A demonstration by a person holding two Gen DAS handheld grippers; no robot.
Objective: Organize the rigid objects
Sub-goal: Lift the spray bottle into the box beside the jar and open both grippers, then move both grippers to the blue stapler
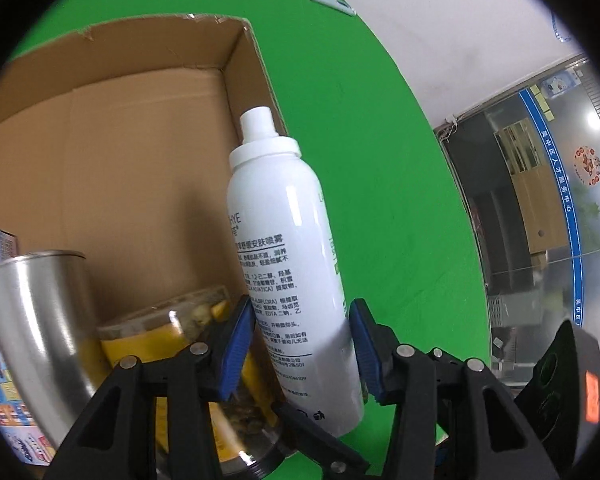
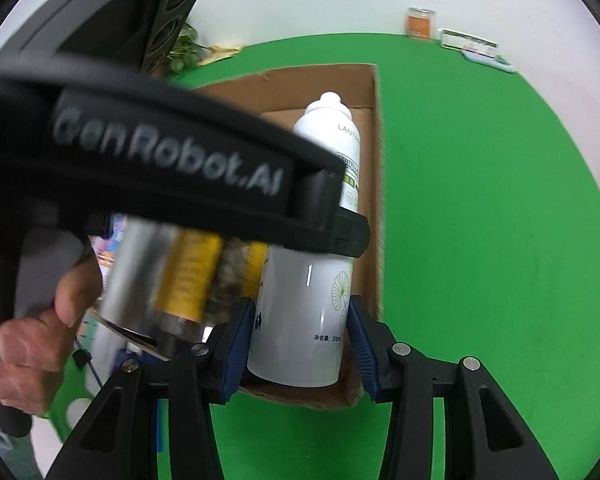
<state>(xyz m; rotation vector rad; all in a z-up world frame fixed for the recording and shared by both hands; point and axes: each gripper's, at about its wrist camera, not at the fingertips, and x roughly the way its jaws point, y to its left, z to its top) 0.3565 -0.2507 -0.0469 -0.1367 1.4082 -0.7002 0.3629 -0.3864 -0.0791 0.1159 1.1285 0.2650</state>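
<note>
where "genrobot.ai" marks the left gripper (image 2: 352, 236), "200ml" marks the spray bottle (image 2: 300, 320).

Green table (image 1: 380, 200); cardboard box (image 1: 100, 152) on it

Bright, even room light; glare streaks the white bottle (image 1: 296, 248). Fisheye edges bend and darken. The near left gripper (image 2: 148, 160) smears with blur.

White spray bottle (image 1: 288, 248) stands upright in the cardboard box (image 1: 112, 136) beside its right wall.
</note>
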